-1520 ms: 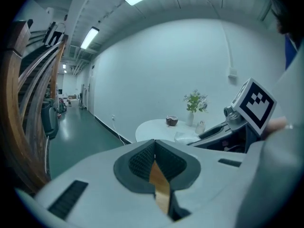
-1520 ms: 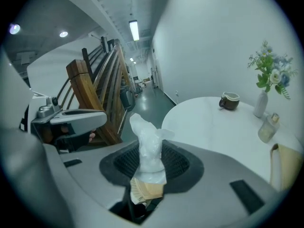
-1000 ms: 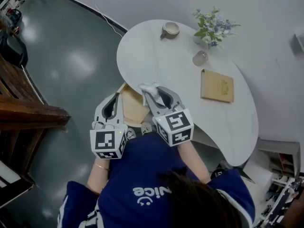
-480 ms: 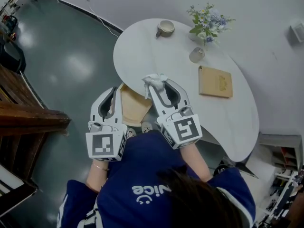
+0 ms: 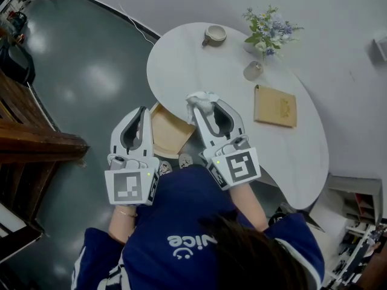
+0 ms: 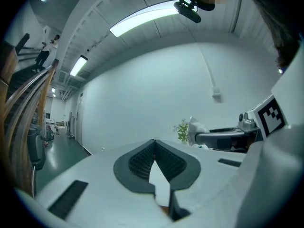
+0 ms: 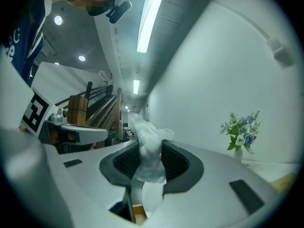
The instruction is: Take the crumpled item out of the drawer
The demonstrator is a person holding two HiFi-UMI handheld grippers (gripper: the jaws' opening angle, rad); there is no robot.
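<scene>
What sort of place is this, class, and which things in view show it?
Probably a staged living space inside a large hall or lab: a white table with a cup, flowers and a book, a polished grey floor, wooden stairs alongside.

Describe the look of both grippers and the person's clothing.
Both the left gripper and right gripper are white, with dark ribbed pads inside the tongs. Each carries a cube of black square markers. The person wears a blue top with white lettering.

Long ceiling strip lights (image 6: 145, 17) are throwing bright, even light, glaring in soft patches off the dark floor (image 5: 101, 80). Both gripper views are bending hard at their dark rounded edges, blurring there.
</scene>
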